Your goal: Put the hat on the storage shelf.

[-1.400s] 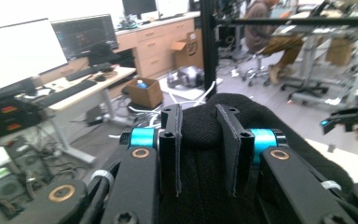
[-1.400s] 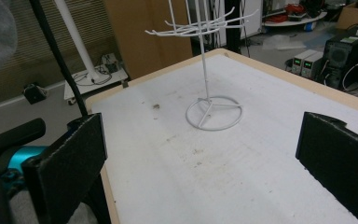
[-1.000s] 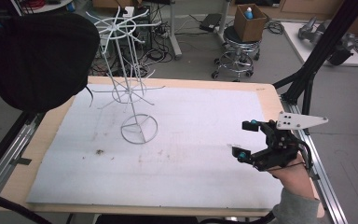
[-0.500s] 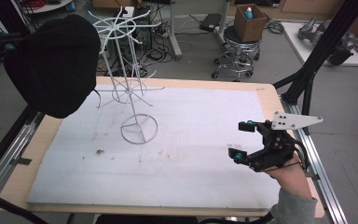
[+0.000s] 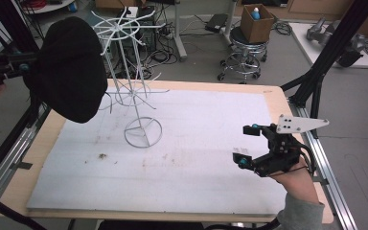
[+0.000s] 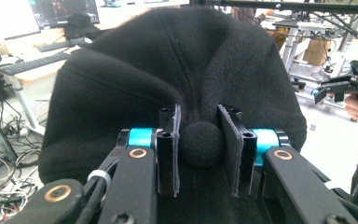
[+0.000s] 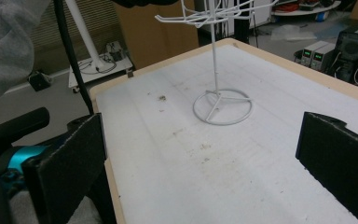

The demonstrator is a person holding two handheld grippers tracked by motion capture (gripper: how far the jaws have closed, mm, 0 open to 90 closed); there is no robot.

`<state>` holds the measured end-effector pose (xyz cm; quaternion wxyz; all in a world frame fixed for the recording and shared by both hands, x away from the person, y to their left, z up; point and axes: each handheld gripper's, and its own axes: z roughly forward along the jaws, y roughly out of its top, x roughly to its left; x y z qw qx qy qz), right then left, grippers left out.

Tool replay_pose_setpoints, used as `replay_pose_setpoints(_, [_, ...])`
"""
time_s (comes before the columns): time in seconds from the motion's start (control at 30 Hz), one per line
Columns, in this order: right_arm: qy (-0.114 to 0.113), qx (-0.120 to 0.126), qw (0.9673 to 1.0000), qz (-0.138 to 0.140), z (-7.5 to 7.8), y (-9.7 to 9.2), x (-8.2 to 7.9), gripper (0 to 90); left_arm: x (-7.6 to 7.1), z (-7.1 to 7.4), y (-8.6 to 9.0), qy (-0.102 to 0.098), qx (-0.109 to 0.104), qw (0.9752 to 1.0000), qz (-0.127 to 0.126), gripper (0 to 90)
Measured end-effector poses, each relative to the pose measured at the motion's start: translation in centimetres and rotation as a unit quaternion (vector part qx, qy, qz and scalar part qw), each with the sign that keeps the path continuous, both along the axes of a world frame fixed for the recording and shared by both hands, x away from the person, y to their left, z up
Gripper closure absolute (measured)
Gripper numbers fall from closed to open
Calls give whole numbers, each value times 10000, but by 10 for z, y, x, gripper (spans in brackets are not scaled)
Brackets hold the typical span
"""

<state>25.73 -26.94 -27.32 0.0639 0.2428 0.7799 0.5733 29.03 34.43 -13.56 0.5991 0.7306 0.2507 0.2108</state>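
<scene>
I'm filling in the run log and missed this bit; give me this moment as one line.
left gripper: shut on black hat, held in the air beside white wire rack | right gripper: open, empty, over table

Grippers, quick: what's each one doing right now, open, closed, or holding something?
Left gripper: closed on a bunched fold of the black hat, held in the air beside the white wire rack.
Right gripper: open, holding nothing.
</scene>
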Motion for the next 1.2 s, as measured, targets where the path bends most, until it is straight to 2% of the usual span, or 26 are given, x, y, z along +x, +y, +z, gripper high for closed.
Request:
replay_pose_setpoints(0.3, [21, -16, 10000, 6, -1, 2, 1, 8, 6, -15, -1, 110, 17, 9997, -218, 696])
replay_pose_setpoints(0.57, [26, -42, 10000, 14, -1, 3, 1, 8, 8, -19, -3, 203, 155, 9993, -257, 694])
replay_pose_setpoints(0.87, [45, -54, 10000, 21, -1, 4, 2, 8, 9, -22, -4, 272, 155, 9989, -357, 667])
replay_pose_setpoints(1.07, [49, -54, 10000, 25, -2, 5, 2, 8, 10, -23, -5, 429, 149, 9980, -435, 546])
replay_pose_setpoints(1.2, [43, -59, 10000, 27, -2, 5, 2, 8, 11, -23, -4, 482, 54, 9973, -546, 449])
